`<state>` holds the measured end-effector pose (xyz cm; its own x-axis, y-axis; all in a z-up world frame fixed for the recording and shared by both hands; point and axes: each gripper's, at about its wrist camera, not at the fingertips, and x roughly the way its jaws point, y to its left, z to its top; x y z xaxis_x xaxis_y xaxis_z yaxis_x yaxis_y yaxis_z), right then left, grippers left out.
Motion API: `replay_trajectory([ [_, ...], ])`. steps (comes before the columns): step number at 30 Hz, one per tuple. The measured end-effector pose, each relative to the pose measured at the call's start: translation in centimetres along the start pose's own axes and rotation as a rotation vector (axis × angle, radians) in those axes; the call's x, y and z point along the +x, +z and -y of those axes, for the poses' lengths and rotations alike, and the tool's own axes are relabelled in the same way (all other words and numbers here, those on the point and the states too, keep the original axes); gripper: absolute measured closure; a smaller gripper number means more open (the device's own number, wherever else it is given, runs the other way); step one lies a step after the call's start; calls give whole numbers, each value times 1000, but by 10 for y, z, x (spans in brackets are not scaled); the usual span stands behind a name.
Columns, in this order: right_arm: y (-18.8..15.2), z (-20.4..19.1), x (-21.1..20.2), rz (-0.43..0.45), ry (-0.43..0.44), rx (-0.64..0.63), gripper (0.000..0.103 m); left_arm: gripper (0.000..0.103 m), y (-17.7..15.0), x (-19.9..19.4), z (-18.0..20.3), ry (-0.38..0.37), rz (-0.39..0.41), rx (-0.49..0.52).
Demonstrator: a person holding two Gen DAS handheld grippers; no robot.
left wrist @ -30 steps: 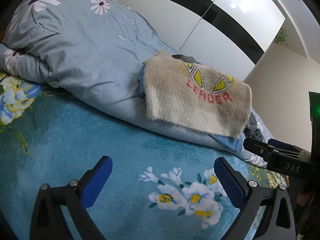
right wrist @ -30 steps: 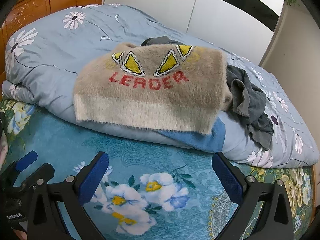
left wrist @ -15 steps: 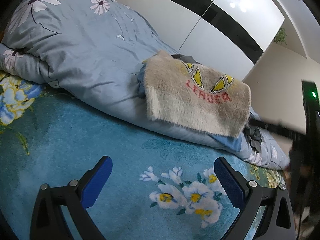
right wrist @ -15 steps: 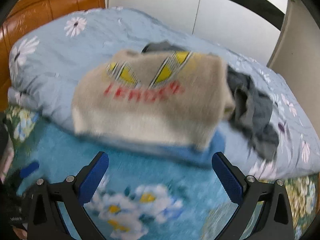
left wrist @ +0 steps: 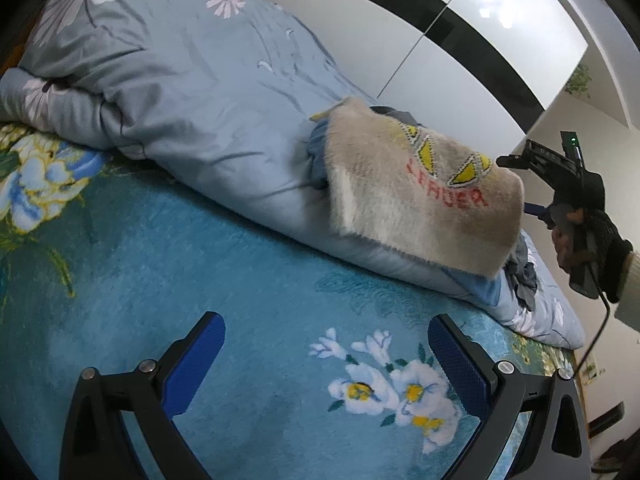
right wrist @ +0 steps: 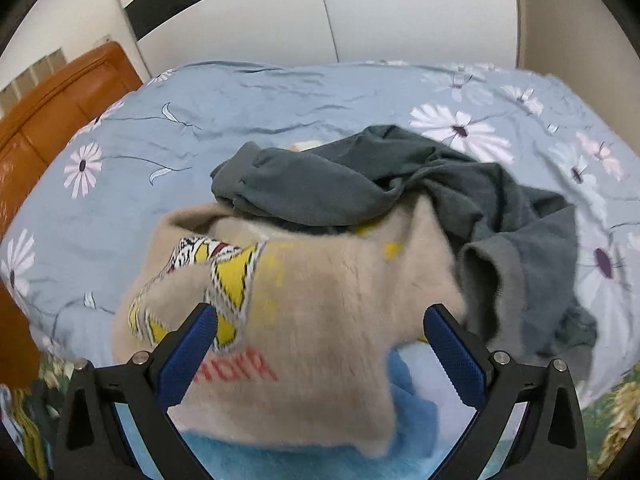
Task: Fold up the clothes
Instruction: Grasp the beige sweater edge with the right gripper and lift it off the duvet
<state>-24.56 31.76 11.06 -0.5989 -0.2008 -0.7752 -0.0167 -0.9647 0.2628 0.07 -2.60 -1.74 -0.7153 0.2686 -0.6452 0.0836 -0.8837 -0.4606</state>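
Leftmost, the left tongs (left wrist: 326,354) hang wide open over the blue floral bedspread (left wrist: 240,280), holding nothing, well short of the clothes. Further right, the rolled grey-blue duvet (left wrist: 180,92) carries the pile: a fluffy beige sweater (left wrist: 420,200) with yellow triangles and red lettering lies folded on top, a blue garment (left wrist: 480,290) peeks out beneath its lower edge, and a dark grey garment (right wrist: 400,184) is crumpled behind and to the right of it. Further right again, the right tongs (right wrist: 320,344) are spread wide too, empty, poised above the sweater with the grey garment just beyond their tips.

The step in hand looks like picking the next unfolded piece, most likely the grey one. To do it well, the right tongs should reach past the sweater and pinch a single layer at an edge or hem of the grey cloth, not a bunched handful, and lift clear so the folded sweater is not dragged askew. The left tongs would then take a second corner to spread it flat on the bedspread.
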Motion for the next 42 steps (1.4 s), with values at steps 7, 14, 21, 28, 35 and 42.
replay_trajectory([
  [7, 4, 11, 16, -52, 347, 166, 49, 0, -3, 4, -3, -10, -49, -44],
  [14, -5, 17, 31, -125, 377, 183, 68, 0, -8, 11, 1, -18, -63, -21],
  [21, -7, -2, 8, -106, 336, 194, 88, 0, -14, -1, 3, 2, -76, 5],
  [28, -26, -28, -81, -53, 688, 138, 91, 0, -20, -41, 9, -16, -55, -41],
  [35, -69, -30, -143, -56, 874, 122, 91, 0, -30, -108, 14, 54, -24, -37],
  [42, -116, 16, -220, -17, 969, 142, 91, 0, -35, -168, 12, 89, 44, -137],
])
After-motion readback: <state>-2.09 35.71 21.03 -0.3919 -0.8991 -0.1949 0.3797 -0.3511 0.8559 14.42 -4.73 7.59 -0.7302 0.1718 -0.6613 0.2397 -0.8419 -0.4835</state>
